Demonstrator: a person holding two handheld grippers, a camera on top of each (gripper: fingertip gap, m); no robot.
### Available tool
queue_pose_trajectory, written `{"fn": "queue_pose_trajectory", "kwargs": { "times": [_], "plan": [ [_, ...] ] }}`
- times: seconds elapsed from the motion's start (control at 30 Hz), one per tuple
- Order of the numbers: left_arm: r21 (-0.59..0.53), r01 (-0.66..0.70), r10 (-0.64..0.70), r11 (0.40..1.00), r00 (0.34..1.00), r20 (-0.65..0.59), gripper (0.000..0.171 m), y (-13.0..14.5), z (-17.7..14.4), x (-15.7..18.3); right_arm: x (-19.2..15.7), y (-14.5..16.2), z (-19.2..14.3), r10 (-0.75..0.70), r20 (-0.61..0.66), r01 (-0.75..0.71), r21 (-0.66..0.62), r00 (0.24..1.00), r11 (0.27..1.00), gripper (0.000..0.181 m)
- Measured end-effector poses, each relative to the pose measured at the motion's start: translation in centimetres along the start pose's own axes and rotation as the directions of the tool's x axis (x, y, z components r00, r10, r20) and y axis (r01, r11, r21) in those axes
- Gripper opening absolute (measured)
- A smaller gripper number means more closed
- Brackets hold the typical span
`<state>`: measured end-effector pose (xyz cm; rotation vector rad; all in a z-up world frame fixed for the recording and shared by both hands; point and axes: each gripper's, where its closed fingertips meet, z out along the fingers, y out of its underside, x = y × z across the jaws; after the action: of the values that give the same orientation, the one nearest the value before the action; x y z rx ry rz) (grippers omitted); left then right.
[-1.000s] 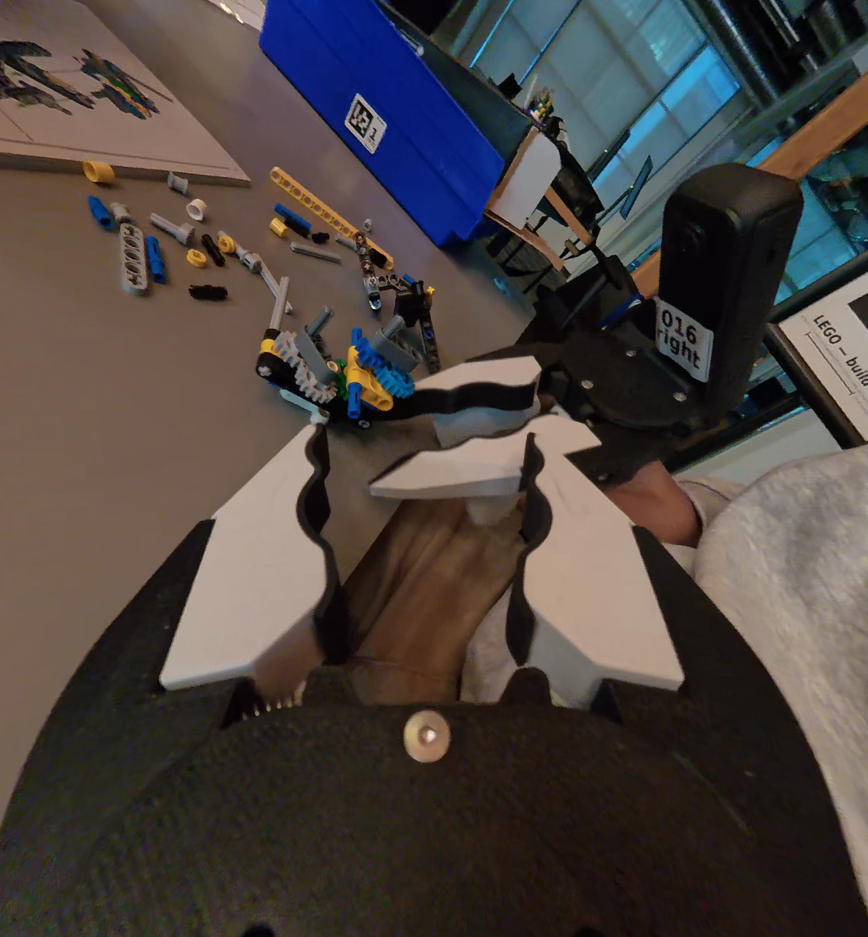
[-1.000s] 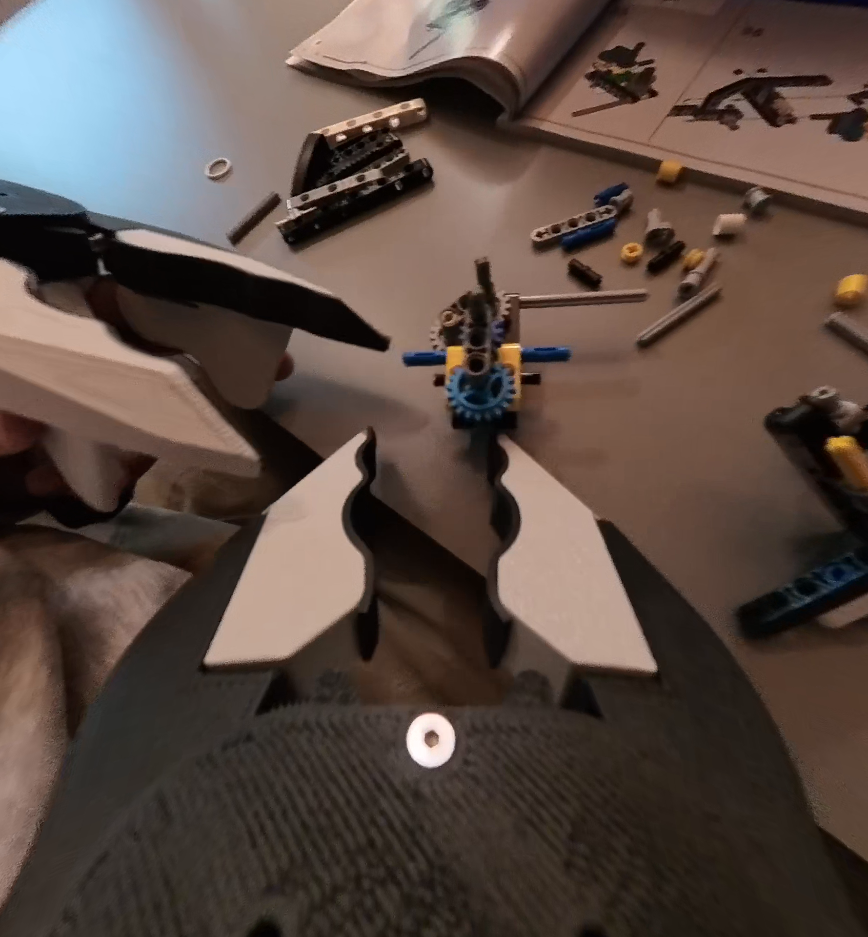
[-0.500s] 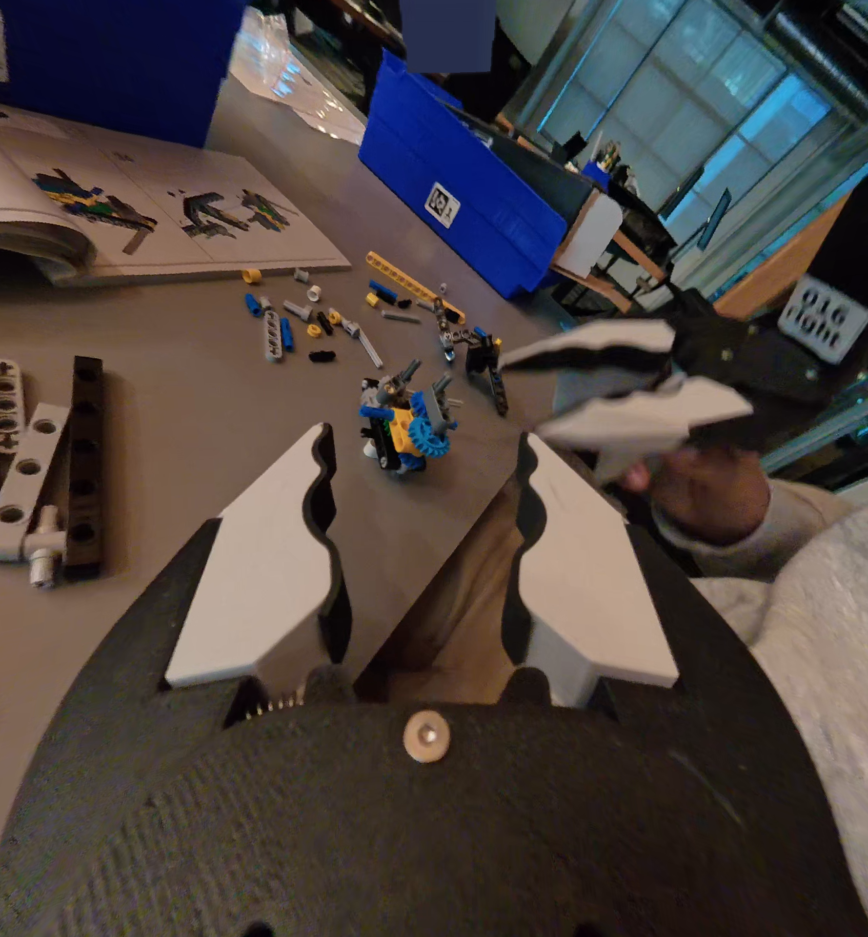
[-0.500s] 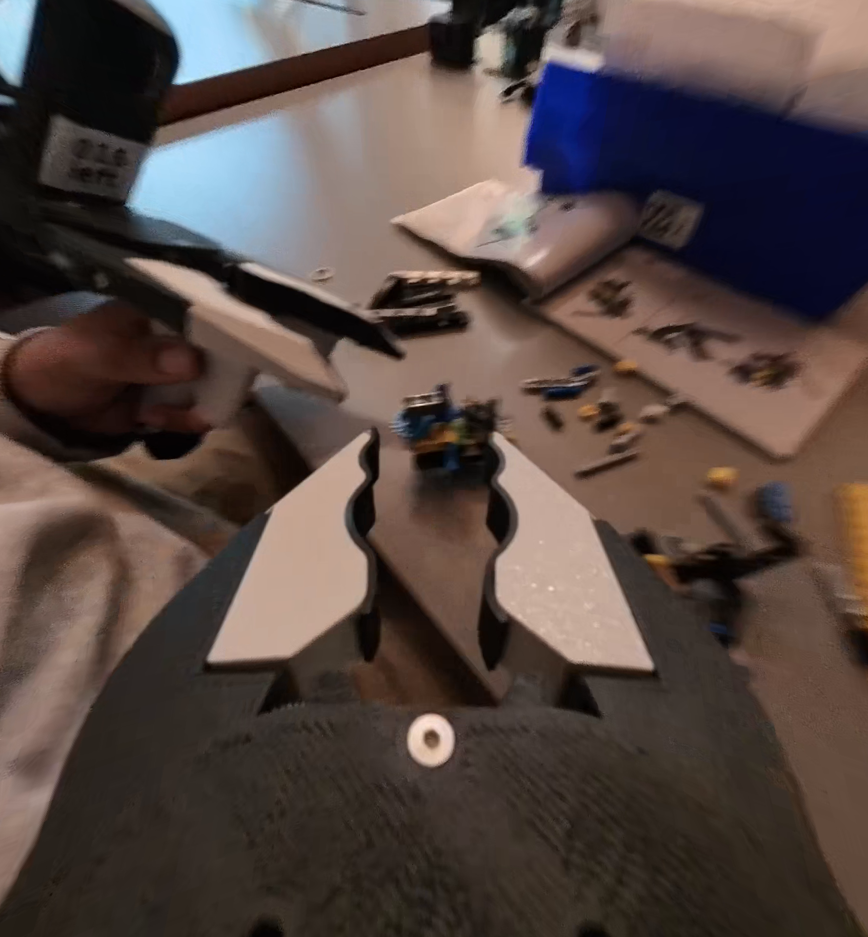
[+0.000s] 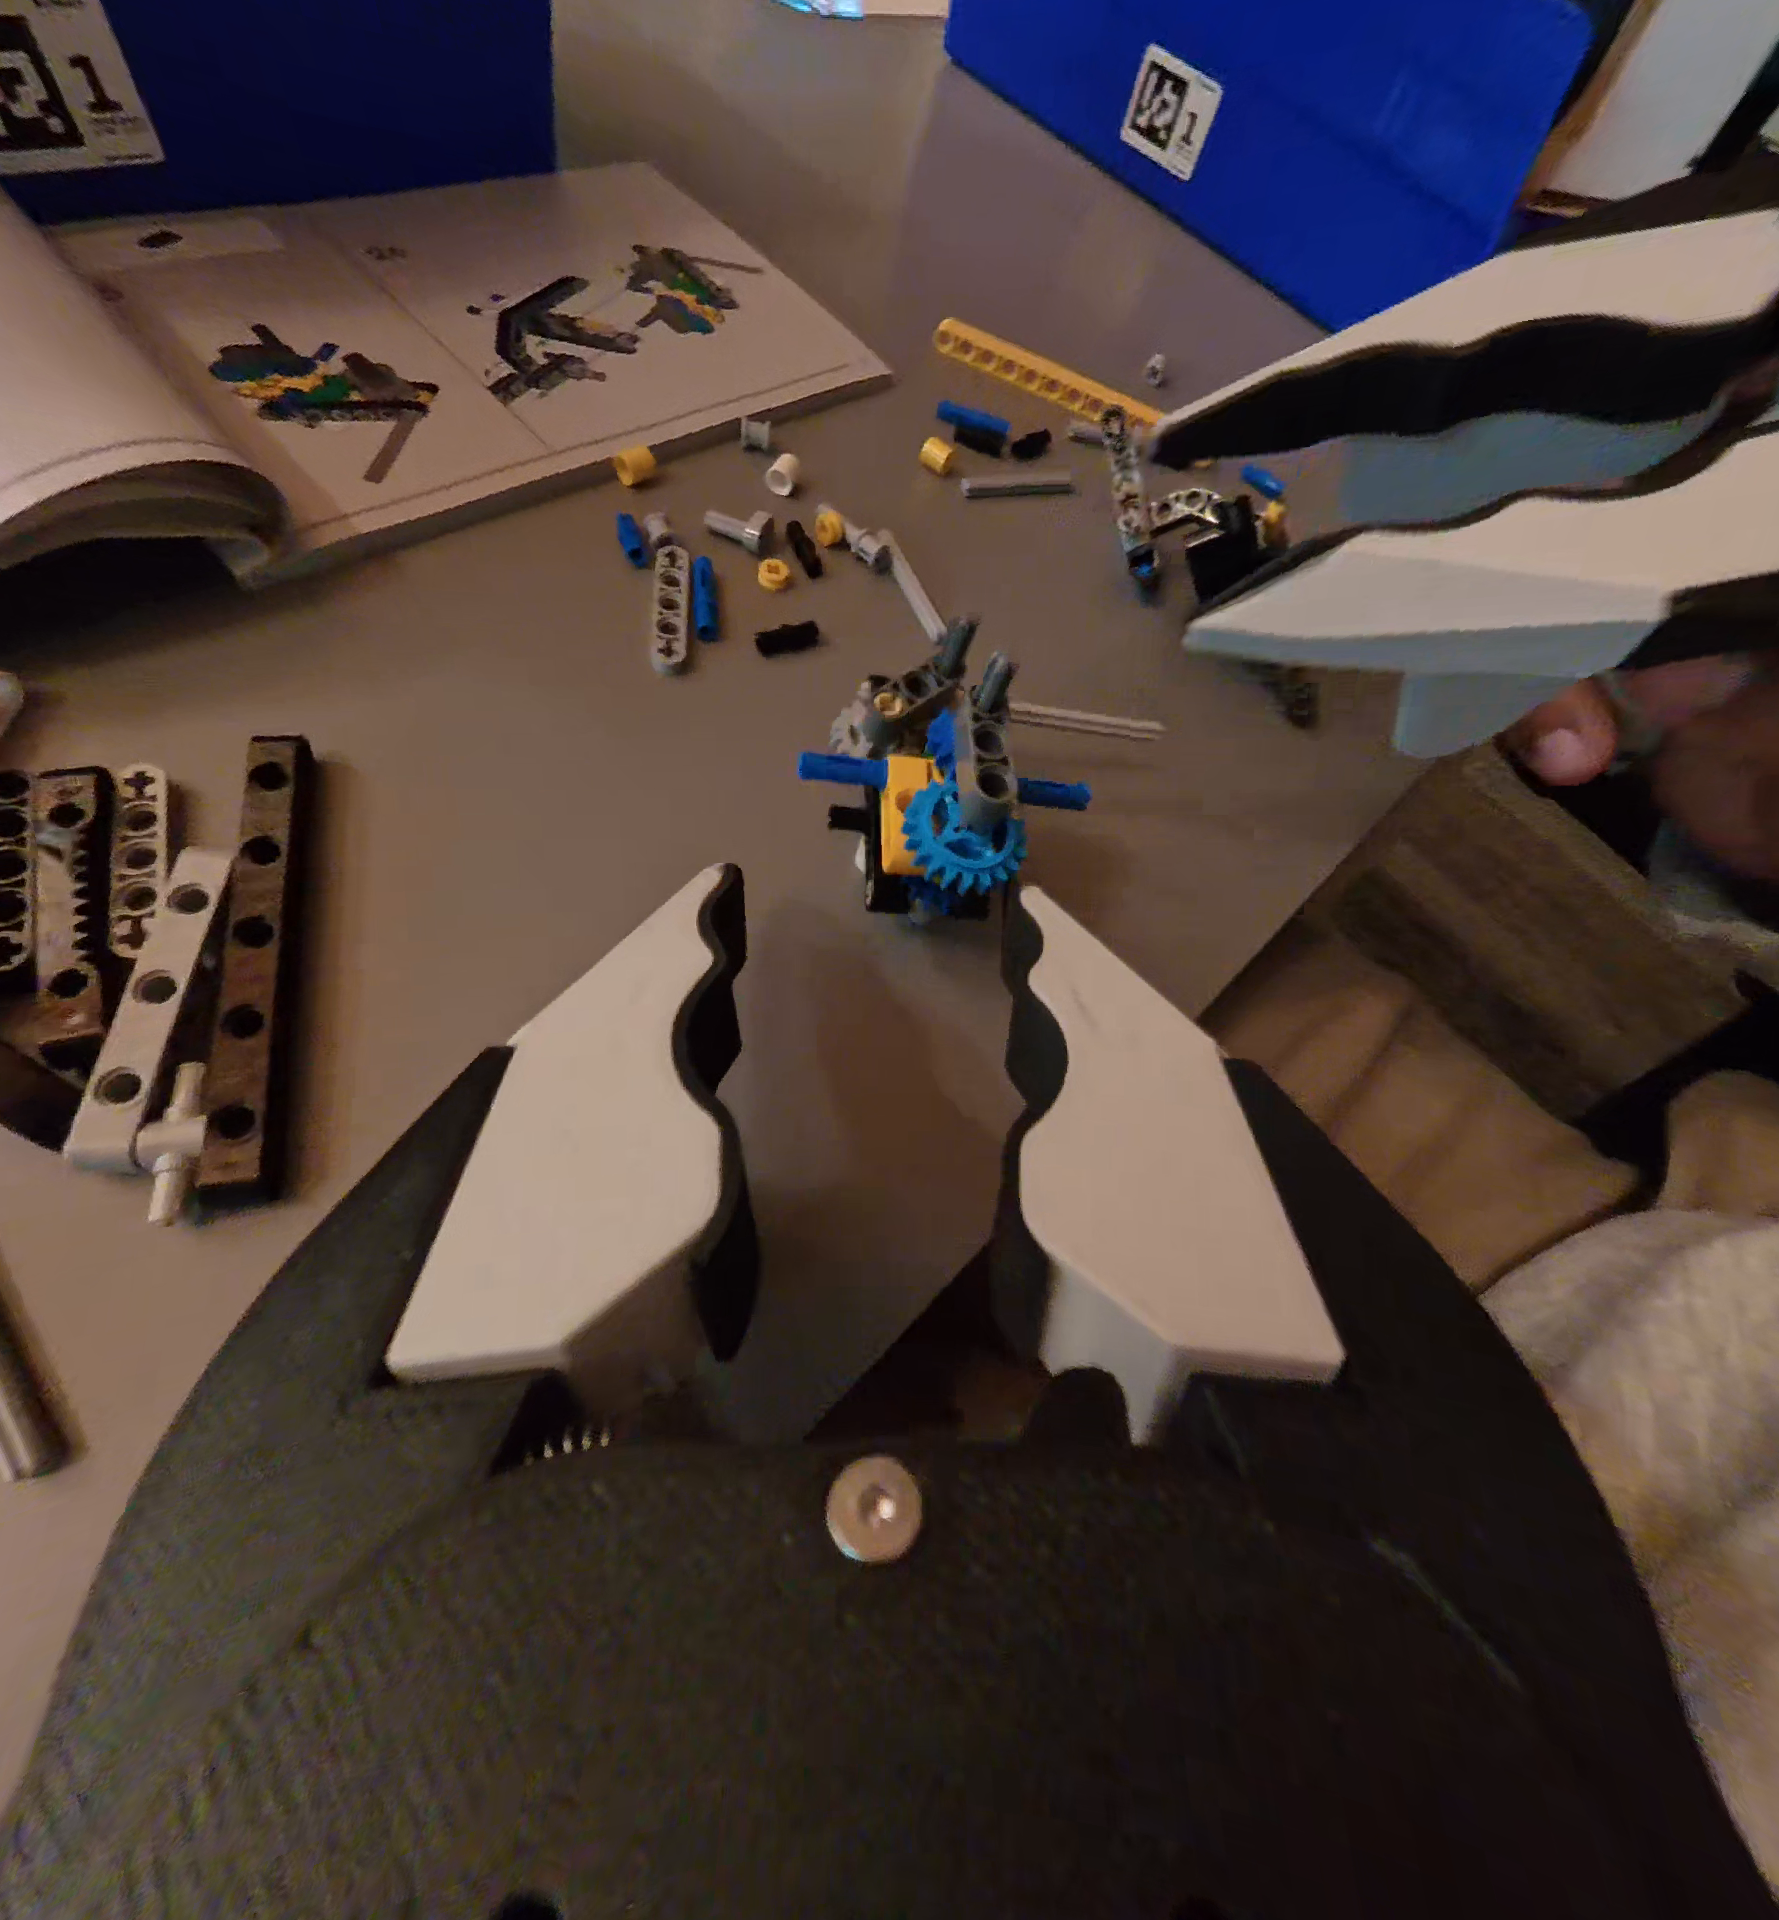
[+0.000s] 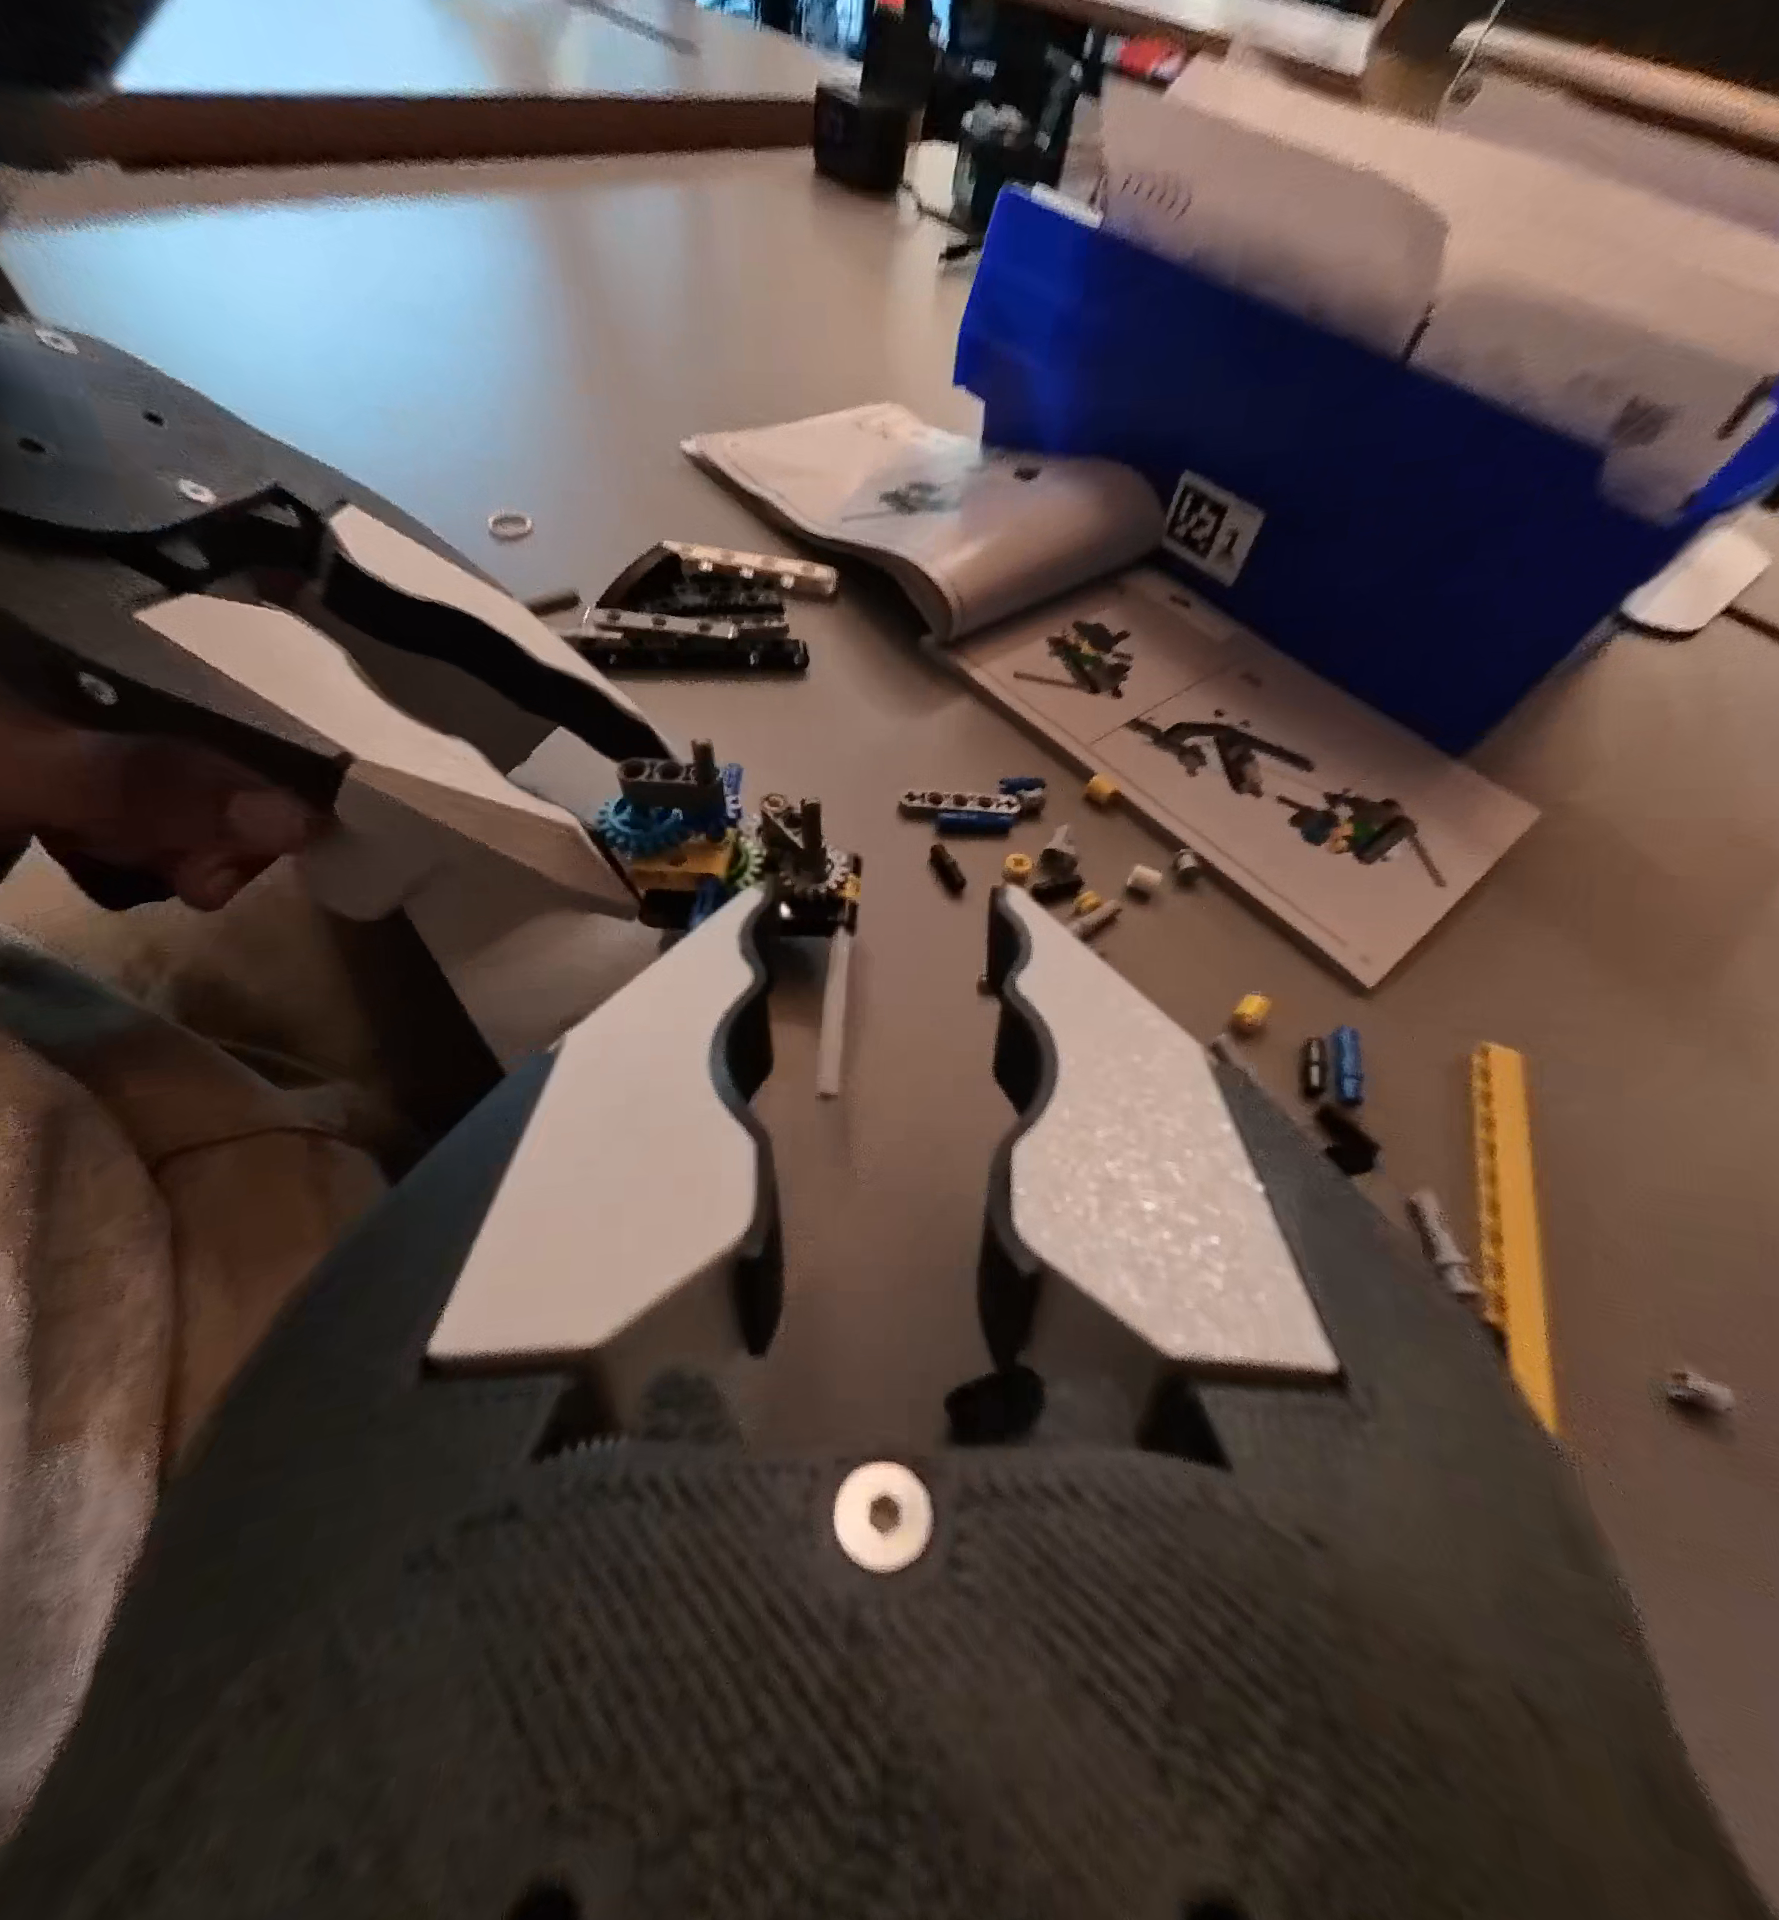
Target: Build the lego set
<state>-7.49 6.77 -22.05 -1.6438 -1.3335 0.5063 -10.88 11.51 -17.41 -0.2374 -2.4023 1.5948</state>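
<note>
The small lego assembly [image 5: 932, 800], yellow and black with a blue gear and grey beams, stands on the grey table. My left gripper [image 5: 874, 899] is open and empty, its tips just short of the assembly. In the right wrist view the left gripper [image 6: 646, 826] reaches the assembly [image 6: 719, 842] from the left, jaws apart. My right gripper [image 6: 880, 914] is open and empty, over a grey axle [image 6: 833, 1013], with the assembly just ahead to its left. In the left wrist view the right gripper [image 5: 1176, 535] hovers at the upper right.
Loose small pieces [image 5: 760, 551] lie beyond the assembly. An open instruction booklet [image 5: 397, 343] and blue bins [image 5: 1280, 125] are at the back. Black and white beams [image 5: 137, 935] lie left, a yellow beam [image 6: 1508, 1216] right. The table edge [image 5: 1280, 935] runs close on the right.
The left gripper has swung from beside the right gripper to face the assembly and closed in on it. The right gripper has backed off and shifted right of the assembly. Both stay open.
</note>
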Motion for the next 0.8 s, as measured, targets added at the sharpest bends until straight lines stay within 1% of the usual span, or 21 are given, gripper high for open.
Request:
{"fn": "queue_pose_trajectory", "kwargs": {
  "times": [0.1, 0.23, 0.33, 0.37, 0.5, 0.57, 0.67, 0.8],
  "plan": [
    [-0.013, 0.022, -0.022, 1.0, 1.0, 0.013, 0.046, -0.1, -0.2, -0.9, 0.7, -0.6, -0.8, 0.051, 0.006, -0.051, 0.063, 0.999, 0.997, 0.036],
    [-0.023, 0.019, -0.017, 1.0, 0.996, 0.088, 0.041, -0.4, -0.5, -3.1, 1.3, -0.4, -1.0, 0.171, 0.066, -0.176, 0.086, 0.983, 0.981, 0.038],
    [-0.023, 0.019, -0.017, 1.0, 0.997, 0.08, 0.041, -0.7, -0.6, -3.6, 1.8, -0.4, -1.3, 0.209, 0.08, -0.217, 0.108, 0.975, 0.97, 0.038],
    [-0.023, 0.019, -0.018, 1.0, 0.998, 0.066, 0.042, -0.9, -0.6, -3.6, 2.0, -0.5, -1.4, 0.211, 0.075, -0.219, 0.116, 0.974, 0.969, 0.038],
    [-0.005, -0.015, 0.014, 1.0, 0.997, -0.073, 0.044, -1.7, -0.9, -2.8, 2.4, -0.8, -1.8, 0.214, 0.066, -0.222, 0.146, 0.975, 0.964, 0.042],
    [-0.002, -0.024, 0.024, 1.0, 0.984, -0.176, 0.046, -1.8, -1.0, -2.0, 2.0, -1.3, -2.0, 0.217, 0.097, -0.231, 0.169, 0.971, 0.958, 0.047],
    [0.006, 0.031, -0.028, 0.999, 0.964, -0.264, 0.045, -1.8, -1.1, -1.4, 1.5, -2.0, -2.2, 0.217, 0.139, -0.243, 0.212, 0.966, 0.947, 0.048],
    [0.056, 0.076, -0.054, 0.996, 0.946, -0.319, 0.045, -2.4, -1.8, -1.2, 1.4, -2.3, -2.0, 0.18, 0.124, -0.205, 0.226, 0.976, 0.952, 0.044]
  ]
}}
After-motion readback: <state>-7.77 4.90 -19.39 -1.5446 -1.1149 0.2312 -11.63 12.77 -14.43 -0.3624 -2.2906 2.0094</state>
